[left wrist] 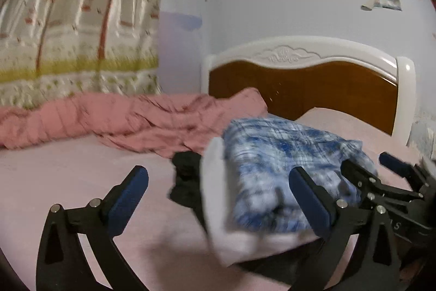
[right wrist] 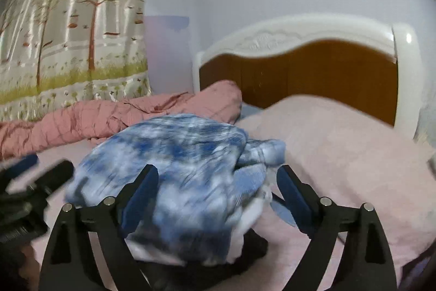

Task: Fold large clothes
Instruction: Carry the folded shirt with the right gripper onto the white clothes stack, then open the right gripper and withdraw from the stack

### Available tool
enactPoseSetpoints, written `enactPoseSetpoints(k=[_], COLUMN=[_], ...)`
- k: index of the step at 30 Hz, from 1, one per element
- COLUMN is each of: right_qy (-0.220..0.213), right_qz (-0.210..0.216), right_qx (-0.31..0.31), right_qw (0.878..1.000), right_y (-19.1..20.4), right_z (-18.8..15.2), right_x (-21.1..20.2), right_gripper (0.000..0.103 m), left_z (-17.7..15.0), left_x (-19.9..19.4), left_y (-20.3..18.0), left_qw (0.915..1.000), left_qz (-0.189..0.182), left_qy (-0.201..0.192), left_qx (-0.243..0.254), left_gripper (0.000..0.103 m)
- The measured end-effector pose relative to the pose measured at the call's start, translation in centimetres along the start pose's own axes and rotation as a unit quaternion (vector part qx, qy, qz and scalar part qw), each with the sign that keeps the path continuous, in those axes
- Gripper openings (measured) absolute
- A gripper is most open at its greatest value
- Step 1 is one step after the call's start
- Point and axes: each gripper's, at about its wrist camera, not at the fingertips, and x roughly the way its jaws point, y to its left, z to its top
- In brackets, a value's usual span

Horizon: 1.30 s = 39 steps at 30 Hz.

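Observation:
A blue-and-white plaid garment [left wrist: 283,154] lies folded on top of a white garment [left wrist: 218,209] and a black one [left wrist: 185,176], stacked on the pink bed sheet. It also shows in the right wrist view [right wrist: 174,162]. My left gripper [left wrist: 220,195] is open, its jaws wide apart around the left part of the stack. My right gripper [right wrist: 218,190] is open, its jaws on either side of the stack's near end. The right gripper also shows at the right edge of the left wrist view [left wrist: 381,176]. Both views are blurred by motion.
A crumpled pink quilt [left wrist: 130,119] lies along the far side of the bed. A pink pillow [right wrist: 340,143] lies before the white-and-brown headboard [left wrist: 305,83]. A tree-patterned curtain [left wrist: 76,26] hangs at the left. The pink sheet [left wrist: 68,176] stretches to the left.

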Motion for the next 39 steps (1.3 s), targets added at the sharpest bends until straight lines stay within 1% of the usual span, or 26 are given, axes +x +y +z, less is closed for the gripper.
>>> enactPoseSetpoints(k=[1,3,5,7,9,11,13,15,18,21,23,26,27,28,29,31,32,34,36,39], right_qy=[-0.003,-0.013,-0.025,-0.041,-0.048,-0.042,-0.038,-0.039,-0.046,-0.041,-0.039,-0.036,-0.036,-0.034,-0.031,-0.019,-0.011,0.002,-0.003,-0.016], right_qz=[0.002,-0.005,0.001,0.004,0.034,0.061,0.079,0.089,0.1,0.118,0.125,0.113,0.107,0.1,0.092,0.074,0.076,0.078,0.076,0.069], right_qx=[-0.008,-0.013,-0.026,-0.027,-0.007,0.01,0.018,0.007,-0.011,-0.011,-0.003,-0.004,-0.008,-0.014,-0.022,-0.034,-0.038,-0.046,-0.048,-0.041], right_qw=[1.0,1.0,0.999,0.999,0.998,0.997,0.996,0.995,0.994,0.992,0.991,0.993,0.994,0.994,0.995,0.996,0.996,0.996,0.996,0.997], right_y=[0.4,1.6,2.8,3.4,3.7,3.8,4.3,5.2,6.7,8.1,8.9,10.3,10.7,11.3,11.6,12.3,12.5,12.9,12.9,12.4], right_z=[-0.1,-0.9,-1.5,-2.1,-3.1,-3.9,-4.7,-5.7,-7.2,-8.5,-9.4,-10.8,-11.4,-12.2,-12.8,-13.7,-13.8,-14.0,-14.1,-13.9], right_x=[-1.0,-3.3,-5.9,-8.4,-11.5,-13.2,-14.9,-16.8,-19.1,-20.4,-20.8,-20.6,-20.5,-20.3,-20.1,-19.4,-19.0,-18.5,-18.7,-18.9], right_gripper=[0.102,0.103,0.103,0.103,0.103,0.103,0.103,0.103,0.103,0.103,0.103,0.103,0.103,0.103,0.103,0.103,0.103,0.103,0.103,0.103], left_z=[-0.1,-0.7,-1.1,-1.3,-1.9,-2.5,-3.2,-4.4,-6.3,-8.3,-9.8,-12.2,-12.9,-13.4,-13.8,-14.4,-14.5,-14.5,-14.5,-14.6], left_x=[-1.1,-4.1,-7.3,-10.7,-14.1,-17.1,-19.4,-21.9,-24.9,-25.9,-25.7,-25.1,-24.6,-24.0,-23.6,-22.7,-22.5,-22.8,-22.8,-21.8], left_y=[0.4,1.6,3.2,5.3,6.7,7.8,8.6,9.5,10.7,12.2,13.1,13.6,13.6,13.7,13.8,13.5,13.3,13.4,13.7,14.2], left_qw=[0.9999,0.9993,0.9984,0.9976,0.9965,0.9956,0.9947,0.9936,0.9895,0.9887,0.9894,0.99,0.9912,0.9933,0.9947,0.9942,0.9942,0.9941,0.9938,0.9937], left_qz=[0.008,0.031,0.05,0.062,0.072,0.082,0.092,0.105,0.136,0.146,0.14,0.129,0.121,0.106,0.094,0.105,0.106,0.105,0.103,0.102], left_qy=[0.004,-0.006,-0.021,-0.031,-0.041,-0.045,-0.045,-0.043,-0.048,-0.036,-0.037,-0.055,-0.054,-0.045,-0.037,-0.024,-0.018,-0.027,-0.036,-0.026], left_qx=[0.013,0.02,0.018,0.004,-0.004,-0.001,0.002,0.006,0.01,0.0,-0.011,-0.012,-0.008,-0.008,-0.013,-0.006,-0.002,-0.007,-0.02,-0.037], left_gripper=[0.102,0.102,0.102,0.102,0.102,0.102,0.102,0.102,0.102,0.102,0.102,0.102,0.102,0.102,0.102,0.102,0.102,0.102,0.102,0.102])
